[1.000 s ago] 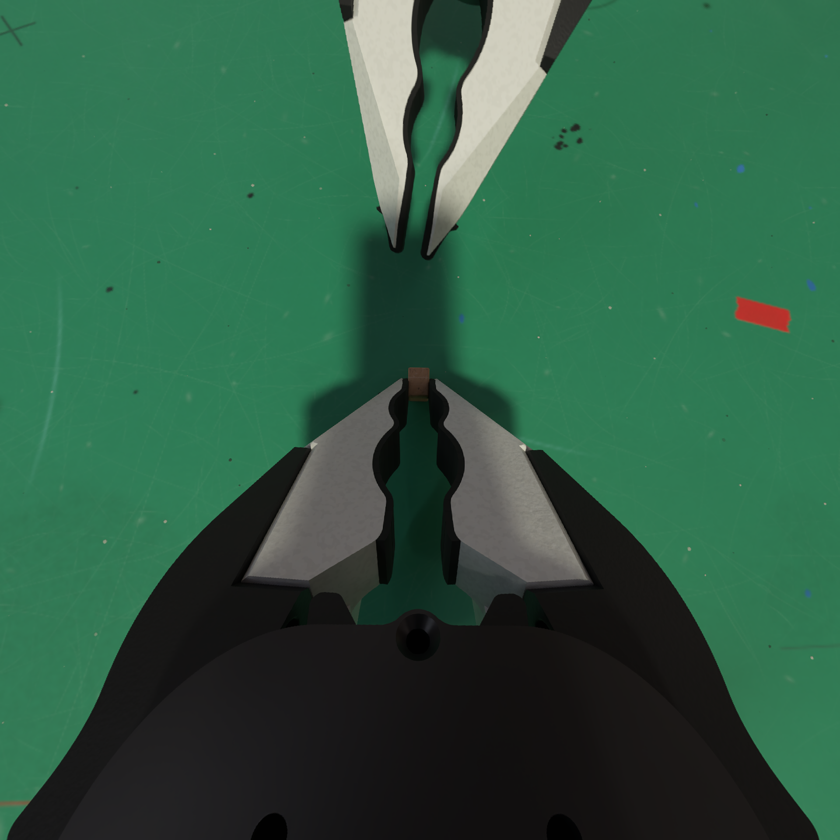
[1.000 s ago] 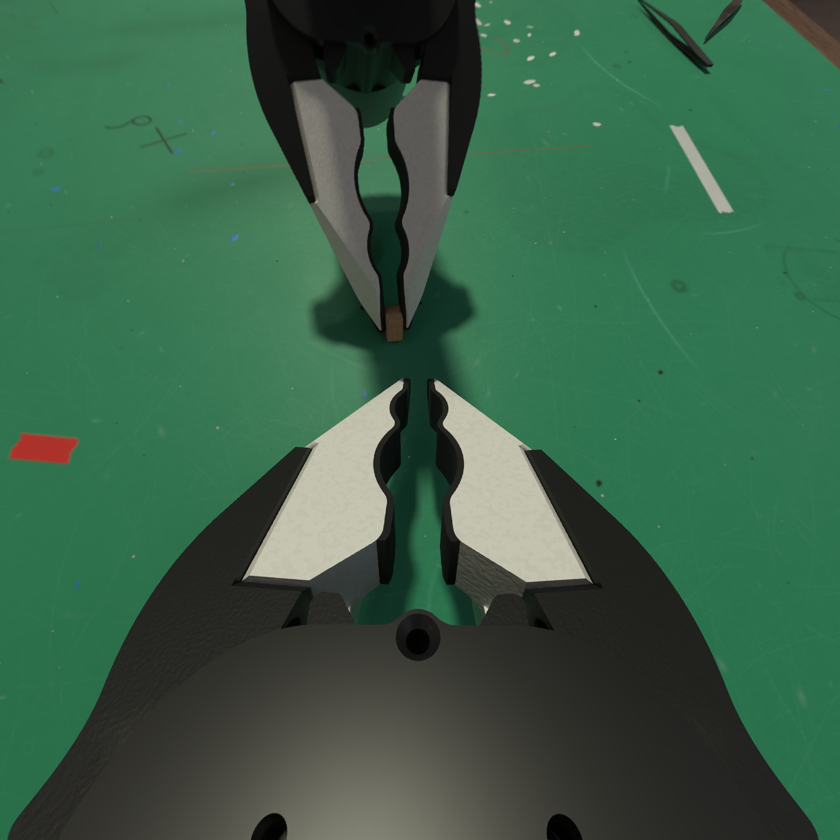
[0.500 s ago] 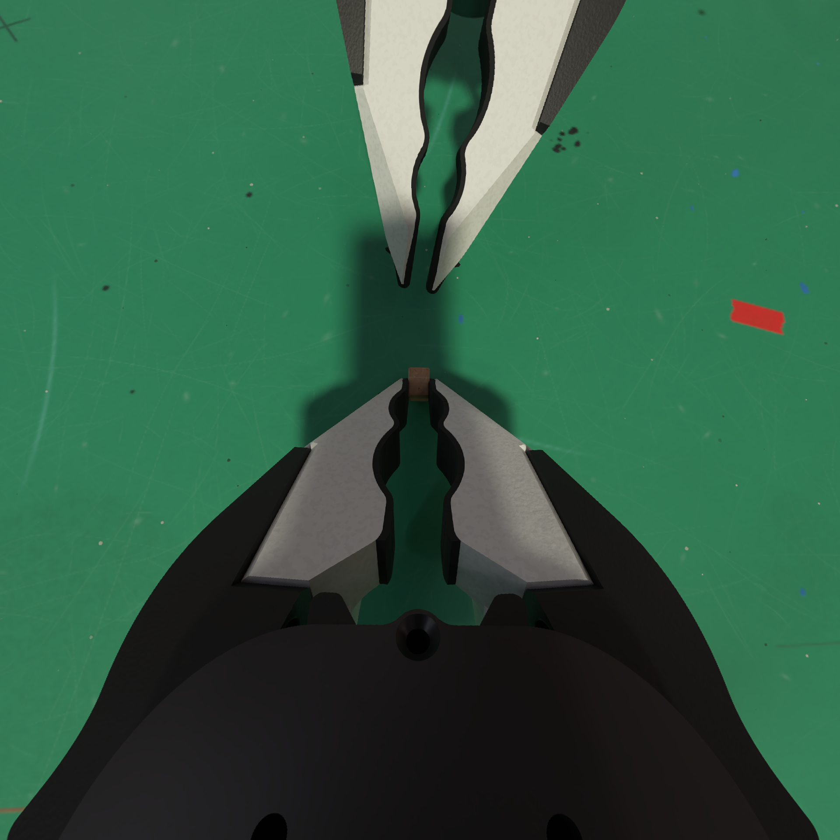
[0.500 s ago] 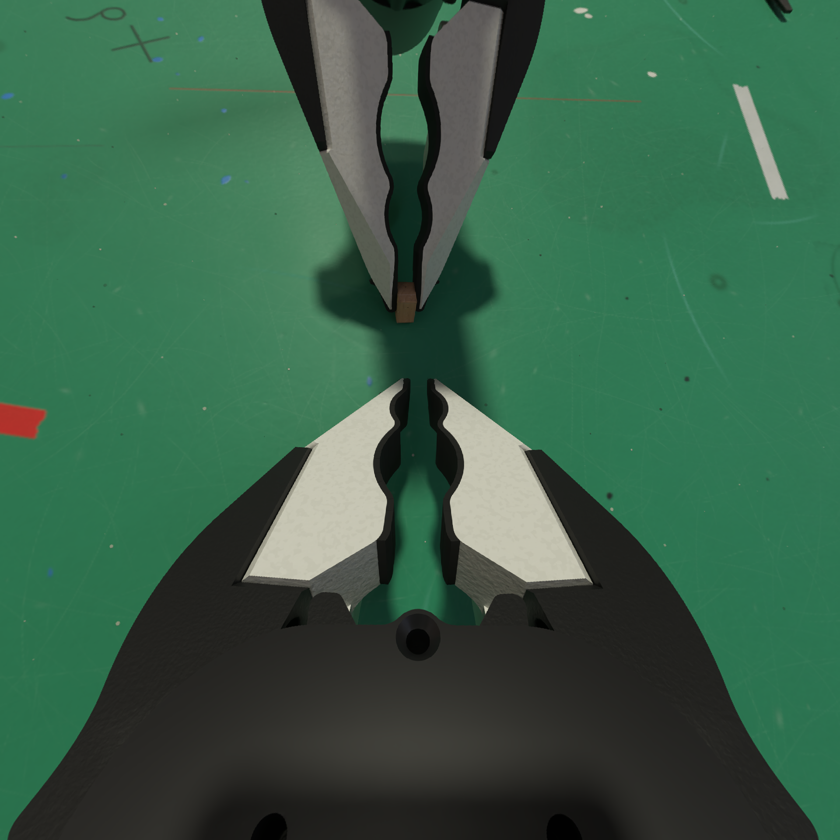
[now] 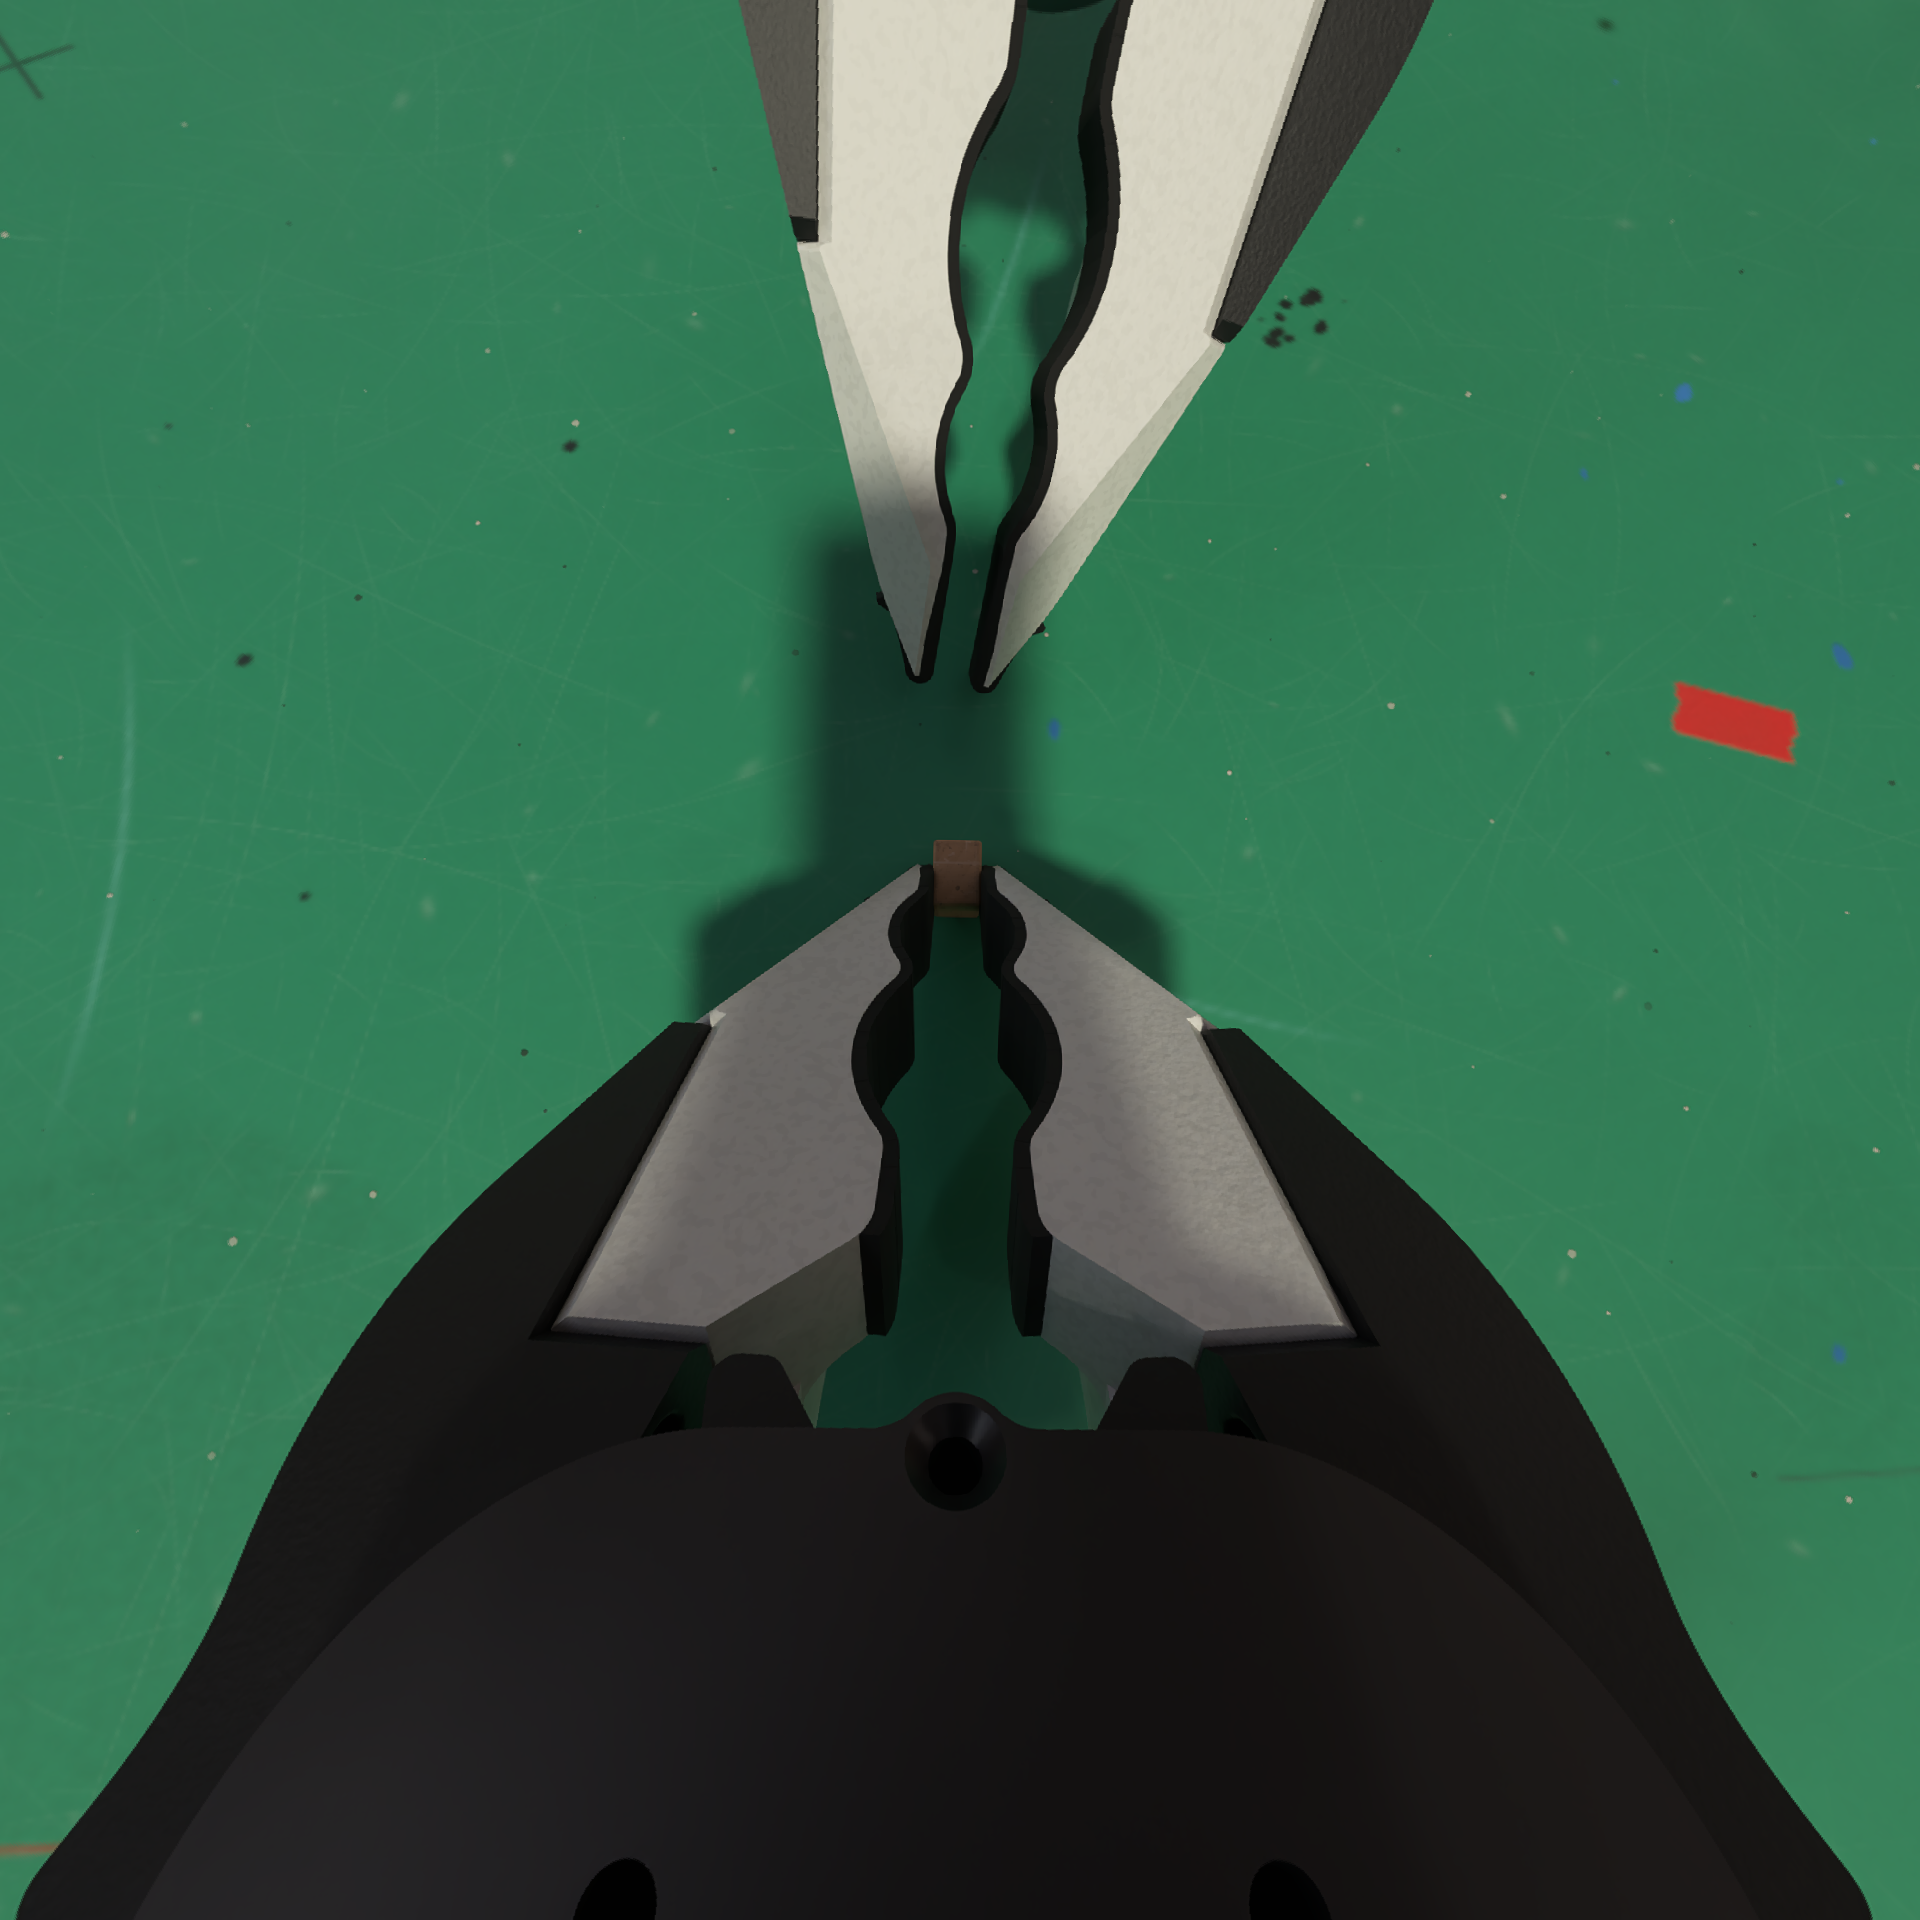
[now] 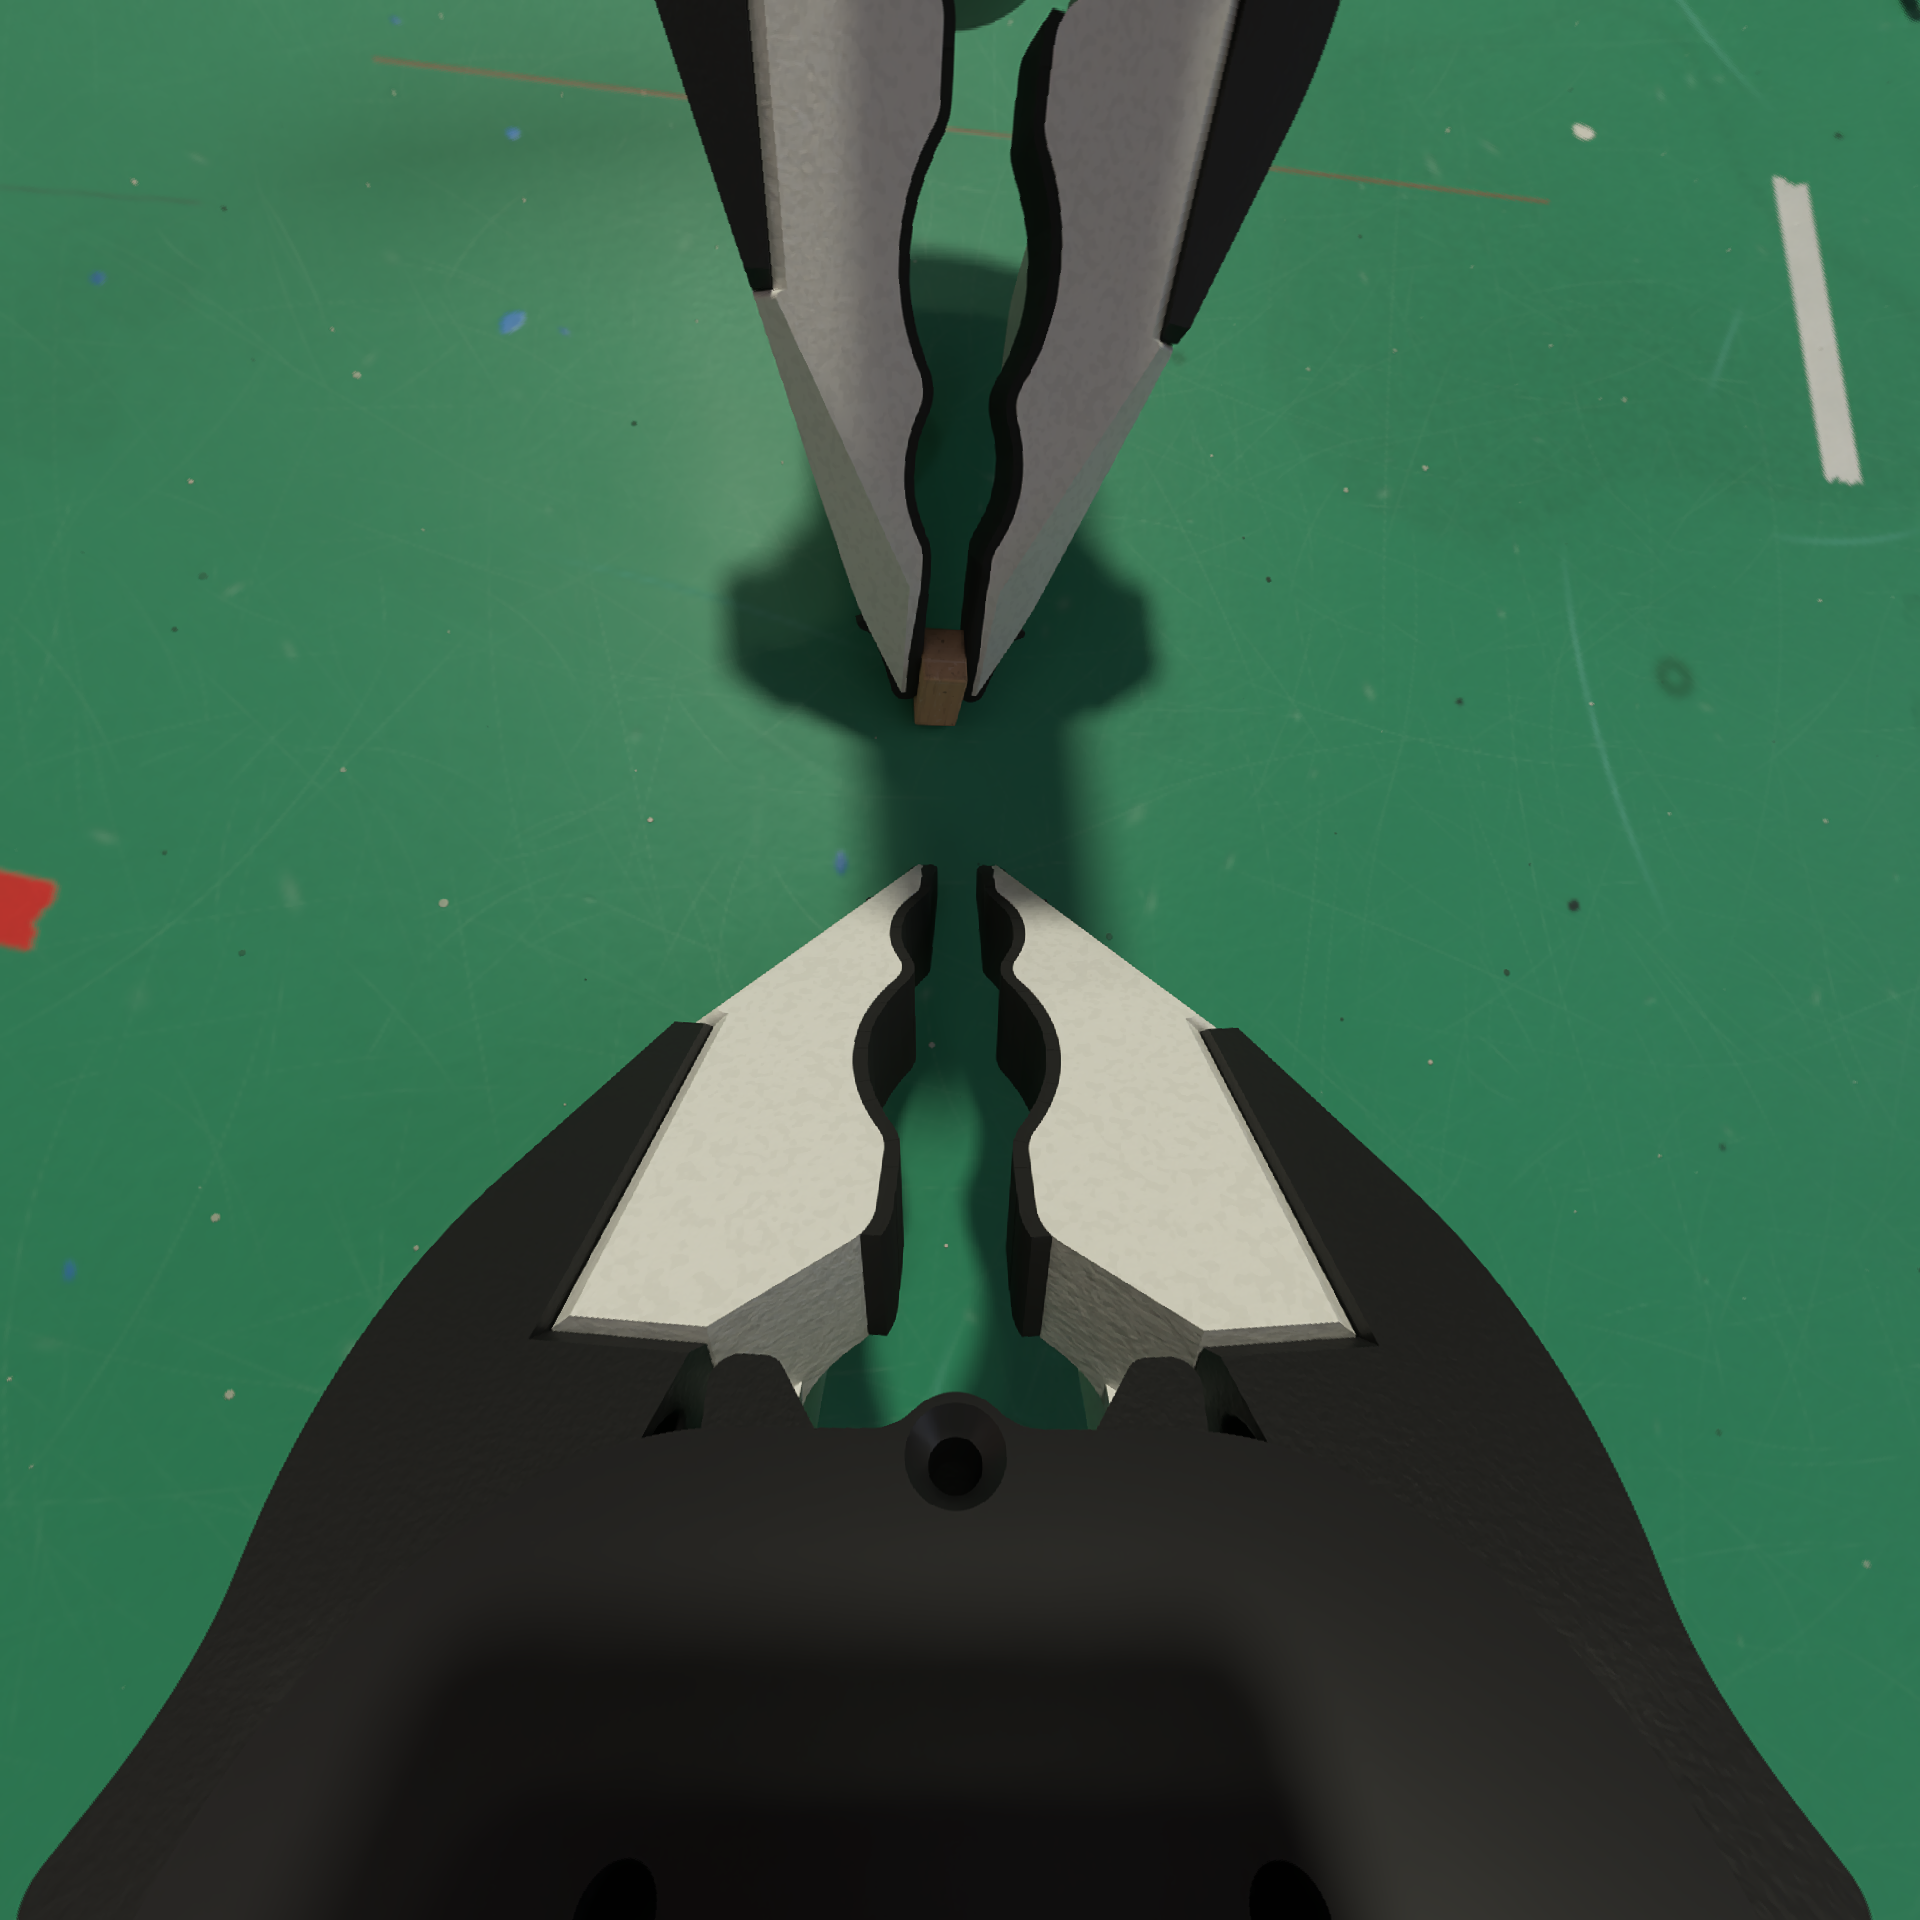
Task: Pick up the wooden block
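Note:
The small brown wooden block [image 5: 957, 858] sits between the fingertips of my left gripper [image 5: 956, 885], which is shut on it just over the green mat [image 5: 416, 727]. In the right wrist view the block [image 6: 938, 681] shows pinched at the tips of the left gripper [image 6: 943, 688], its lower end poking out. I cannot tell whether it touches the mat. My right gripper [image 6: 956, 878] faces the left one tip to tip, a short gap away, its jaws a narrow slit apart with nothing between them. It also shows in the left wrist view [image 5: 951, 681].
A red tape patch [image 5: 1733, 722] lies on the mat to the left gripper's right; it also shows at the left edge of the right wrist view [image 6: 23, 909]. A white tape strip [image 6: 1818, 332] lies far right. The mat is scuffed and speckled.
My right gripper has moved steadily closer to the left gripper's tips and the block. The left gripper has stayed shut on the block and hardly moved.

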Available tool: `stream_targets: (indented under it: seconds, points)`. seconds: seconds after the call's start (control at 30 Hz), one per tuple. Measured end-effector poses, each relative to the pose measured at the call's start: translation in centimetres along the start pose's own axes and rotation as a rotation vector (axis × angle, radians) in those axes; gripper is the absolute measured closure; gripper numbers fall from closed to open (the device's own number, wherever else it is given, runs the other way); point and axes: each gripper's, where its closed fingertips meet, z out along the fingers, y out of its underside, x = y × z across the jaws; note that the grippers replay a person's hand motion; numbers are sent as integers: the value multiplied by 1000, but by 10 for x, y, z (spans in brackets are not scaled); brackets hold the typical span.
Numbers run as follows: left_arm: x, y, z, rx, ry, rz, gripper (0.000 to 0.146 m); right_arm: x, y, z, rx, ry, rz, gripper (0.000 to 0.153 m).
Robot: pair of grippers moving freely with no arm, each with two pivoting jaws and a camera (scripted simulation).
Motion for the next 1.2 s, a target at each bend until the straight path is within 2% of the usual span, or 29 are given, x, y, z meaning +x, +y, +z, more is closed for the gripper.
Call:
stream_targets:
  seconds: [0.4, 0.53, 0.6, 0.87, 1.2]
  points:
    - [0, 0, 0, 0, 2, -13, 138, -1, 0, 1, -121, -76, -67, 146]
    - [0, 0, 0, 0, 11, -51, 138, -3, 0, 1, -197, -55, -200, 146]
    - [0, 0, 0, 1, 18, -73, 138, -3, -1, 1, -222, -69, -207, 146]
    - [0, 0, 0, -10, 10, -108, 138, -3, -1, 1, -151, -66, -76, 146]
    - [5, -1, 0, 1, 77, -181, 138, -3, 1, -1, -128, 65, -243, 142]
